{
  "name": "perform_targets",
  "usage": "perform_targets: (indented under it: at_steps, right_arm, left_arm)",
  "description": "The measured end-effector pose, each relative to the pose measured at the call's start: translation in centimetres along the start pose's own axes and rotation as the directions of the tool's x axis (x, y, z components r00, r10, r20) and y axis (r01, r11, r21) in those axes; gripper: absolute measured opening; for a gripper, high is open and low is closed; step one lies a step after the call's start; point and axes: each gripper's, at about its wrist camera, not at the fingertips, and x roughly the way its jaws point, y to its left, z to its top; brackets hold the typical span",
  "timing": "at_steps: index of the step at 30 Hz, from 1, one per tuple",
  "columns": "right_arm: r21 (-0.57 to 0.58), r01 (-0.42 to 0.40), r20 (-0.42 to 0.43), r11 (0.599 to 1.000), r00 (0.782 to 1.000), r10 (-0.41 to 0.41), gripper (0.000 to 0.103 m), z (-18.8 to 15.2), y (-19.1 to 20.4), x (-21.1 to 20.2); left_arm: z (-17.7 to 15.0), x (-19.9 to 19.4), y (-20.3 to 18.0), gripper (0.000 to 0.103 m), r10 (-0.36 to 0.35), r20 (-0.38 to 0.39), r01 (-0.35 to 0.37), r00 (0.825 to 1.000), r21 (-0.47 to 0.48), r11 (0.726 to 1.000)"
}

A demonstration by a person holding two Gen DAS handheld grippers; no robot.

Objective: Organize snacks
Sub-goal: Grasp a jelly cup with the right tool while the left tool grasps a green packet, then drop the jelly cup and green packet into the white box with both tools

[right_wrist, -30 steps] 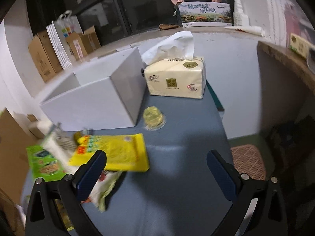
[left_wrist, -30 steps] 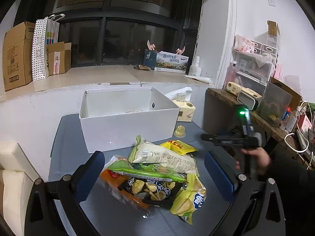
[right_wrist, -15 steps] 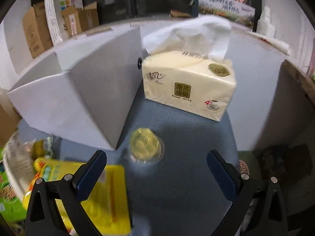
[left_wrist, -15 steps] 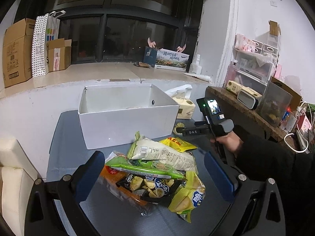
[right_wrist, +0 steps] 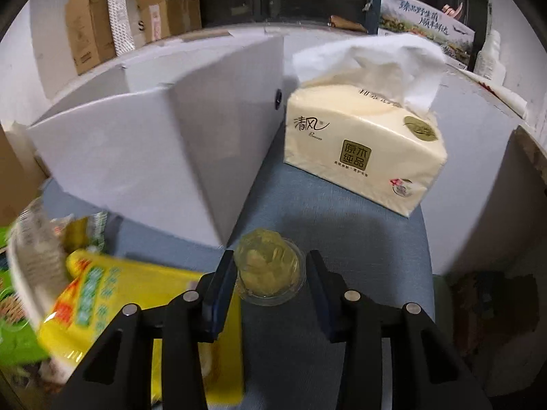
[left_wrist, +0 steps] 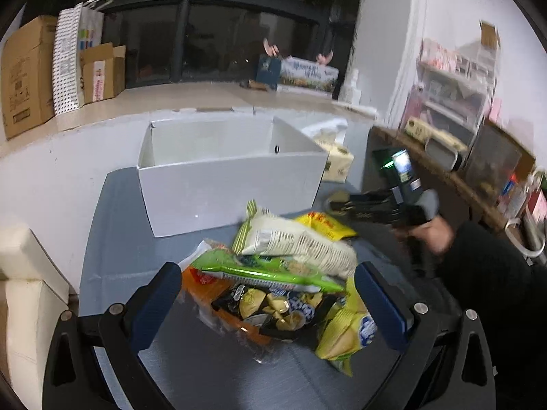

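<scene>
Left wrist: my left gripper (left_wrist: 266,294) hangs spread over the snack pile (left_wrist: 283,273); the white box (left_wrist: 229,174) ahead looks empty, so nothing is sorted yet. Right wrist: my right gripper (right_wrist: 271,273) has narrowed around the jelly cup (right_wrist: 268,266), pads just beside it, contact unclear.

The left wrist view looks down over the snack pile (left_wrist: 283,273) toward the white box (left_wrist: 229,184); the right wrist view sits low, close to the same box (right_wrist: 143,157) and the tissue pack (right_wrist: 362,150).
</scene>
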Motion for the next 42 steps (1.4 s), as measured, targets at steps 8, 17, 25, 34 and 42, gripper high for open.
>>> perform_targets:
  at_steps: [8, 17, 25, 34, 42]
  right_arm:
    - [0.070, -0.093, 0.112, 0.993, 0.990, 0.084, 0.045, -4.5, 1.1, -8.8]
    - [0.165, -0.208, 0.218, 0.964, 0.961, 0.170, 0.045, -9.0, 2.3, -15.4]
    - [0.125, -0.217, 0.227, 0.968, 0.956, 0.185, 0.045, -9.2, 4.2, -15.9]
    - [0.121, -0.239, 0.246, 0.964, 0.948, 0.204, 0.045, -8.9, 5.0, -16.4]
    - [0.110, -0.266, 0.308, 0.958, 0.925, 0.221, 0.045, -4.8, 5.7, -17.3]
  left_arm:
    - [1.1, 4.9, -0.6, 0.103, -0.002, -0.124, 0.017, 0.992, 0.119, 0.993]
    - [0.7, 8.4, 5.5, 0.103, 0.045, -0.202, -0.106, 0.978, -0.301, 0.948]
    - [-0.1, 9.1, 6.7, 0.030, -0.099, -0.203, -0.009, 0.974, -0.474, 0.880]
    - [2.4, 2.6, 5.5, 0.018, -0.029, -0.008, 0.024, 1.000, -0.336, 0.942]
    - [7.1, -2.4, 4.4, 0.015, 0.027, 0.159, 0.006, 0.987, -0.205, 0.979]
